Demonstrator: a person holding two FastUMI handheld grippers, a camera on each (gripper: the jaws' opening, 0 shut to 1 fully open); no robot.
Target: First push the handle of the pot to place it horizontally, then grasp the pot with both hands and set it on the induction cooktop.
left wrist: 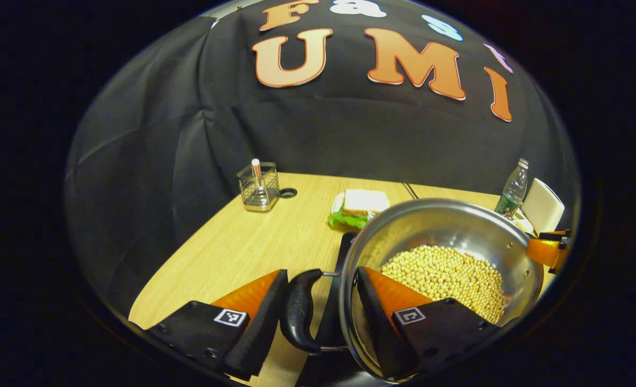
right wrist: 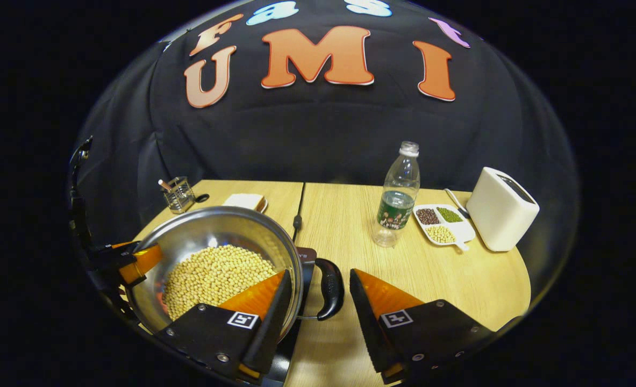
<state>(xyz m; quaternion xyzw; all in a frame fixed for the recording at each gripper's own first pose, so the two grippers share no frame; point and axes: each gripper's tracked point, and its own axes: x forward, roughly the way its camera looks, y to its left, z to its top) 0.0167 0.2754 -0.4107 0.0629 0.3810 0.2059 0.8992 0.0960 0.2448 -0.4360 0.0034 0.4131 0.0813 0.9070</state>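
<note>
Straddling the pot (left wrist: pixel 447 258) handles, left gripper (left wrist: pixel 318 317) and right gripper (right wrist: pixel 318 317) stand apart.

Dim booth, warm overhead light, glare on the pot (left wrist: pixel 447 226) wall — sharp centre, fisheye-bowed edges

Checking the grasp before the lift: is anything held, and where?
Cannot be told: left gripper and right gripper each straddle a handle and rim of the pot.
</note>
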